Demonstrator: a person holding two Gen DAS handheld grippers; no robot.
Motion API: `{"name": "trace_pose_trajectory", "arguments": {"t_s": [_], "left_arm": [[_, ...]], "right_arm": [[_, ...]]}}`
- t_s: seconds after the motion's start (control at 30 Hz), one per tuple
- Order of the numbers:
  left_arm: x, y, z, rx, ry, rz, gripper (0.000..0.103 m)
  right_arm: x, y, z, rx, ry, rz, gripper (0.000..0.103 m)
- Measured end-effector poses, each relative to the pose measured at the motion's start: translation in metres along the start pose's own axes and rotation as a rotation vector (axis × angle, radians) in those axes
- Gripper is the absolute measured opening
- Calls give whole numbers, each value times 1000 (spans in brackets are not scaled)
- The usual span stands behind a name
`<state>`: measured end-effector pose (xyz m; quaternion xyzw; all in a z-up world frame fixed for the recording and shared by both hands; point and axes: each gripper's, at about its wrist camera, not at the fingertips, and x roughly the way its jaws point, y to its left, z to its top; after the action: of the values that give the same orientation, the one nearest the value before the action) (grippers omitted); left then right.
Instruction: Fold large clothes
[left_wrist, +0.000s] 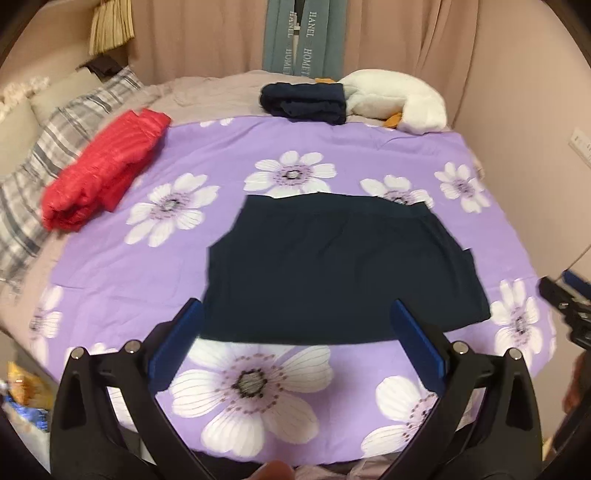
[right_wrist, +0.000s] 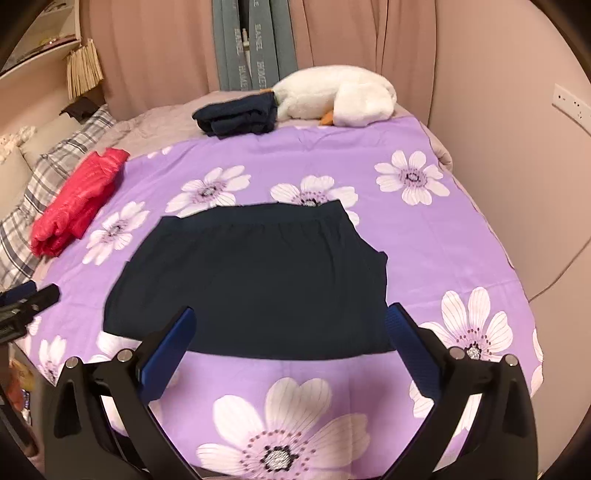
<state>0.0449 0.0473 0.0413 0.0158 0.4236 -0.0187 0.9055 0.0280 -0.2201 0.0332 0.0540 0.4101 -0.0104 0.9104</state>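
We hold the left gripper (left_wrist: 295, 332) and right gripper (right_wrist: 290, 339) spread wide and empty above the dark garment (left_wrist: 332, 266), half-folded mid-purple sheet (left_wrist: 369, 155). Next, we judge, another fold needs fresh edge grips.

garment (left_wrist: 332, 266): navy | sheet (left_wrist: 184, 155): purple, white flowers | jacket (left_wrist: 107, 166): red

Grey-green hanging fabric strips (left_wrist: 295, 40) by the curtain: white capitals running vertically, "HANEL" above "HOME", repeated across strips.
Same strips, right wrist view (right_wrist: 255, 40): "HOME" legible; upper word blurred, seemingly "HANEL".
Elsewhere: no readable text.
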Motion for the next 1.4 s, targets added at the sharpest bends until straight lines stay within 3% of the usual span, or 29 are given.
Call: {"name": "trace_pose_trajectory", "arguments": {"t_s": [0.1, 0.2, 0.4, 0.53, 1.4], "left_arm": [[-14, -10, -1, 32, -18, 101, 101], [-25, -14, -6, 20, -21, 45, 101], [-23, -22, -16, 34, 2, 16, 101], [-20, -23, -18, 37, 11, 17, 101], [-21, -21, -21, 27, 6, 19, 101]], "right_arm": [[-24, 9, 2, -22, -28, -6, 102], [-44, 15, 2, -32, -62, -1, 102], [-49, 24, -8, -57, -56, 4, 102], [-36, 30, -15, -67, -8, 4, 102], [-36, 32, -17, -77, -7, -8, 102]]}}
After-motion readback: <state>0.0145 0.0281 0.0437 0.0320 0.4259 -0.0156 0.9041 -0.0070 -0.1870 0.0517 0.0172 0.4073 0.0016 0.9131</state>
